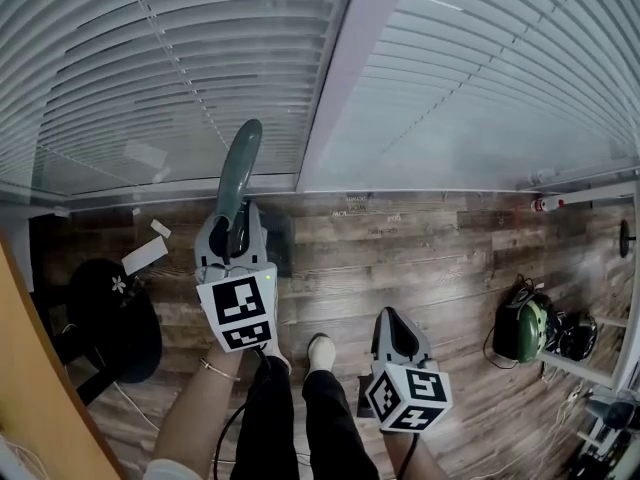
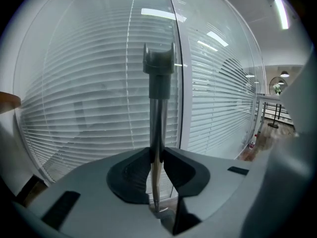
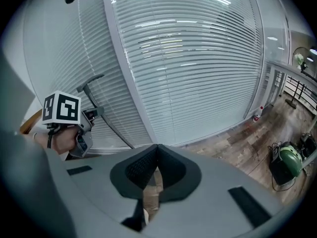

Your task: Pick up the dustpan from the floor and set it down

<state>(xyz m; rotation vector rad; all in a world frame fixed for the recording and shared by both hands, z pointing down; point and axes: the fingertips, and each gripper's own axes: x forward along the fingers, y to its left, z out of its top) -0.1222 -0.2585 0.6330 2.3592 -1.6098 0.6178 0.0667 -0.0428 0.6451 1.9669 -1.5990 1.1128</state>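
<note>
Head view: left gripper (image 1: 232, 230) clamps the dustpan's handle (image 1: 238, 168) low on the shaft. The long axis runs up and away toward the blinds (image 1: 150, 68). The dark pan (image 1: 281, 240) sits just beside the jaws, low by the window base; whether it has left the floor (image 1: 440, 258) I cannot tell. Right gripper (image 1: 393, 324) hangs well apart, so the left hand does the setting down.

Left gripper view: jaws narrow, pinching the handle (image 2: 158, 108), which stands upright.

Right gripper view: right gripper (image 3: 154, 170) jaws together, nothing between.

Print at the window base is too faint to read.
</note>
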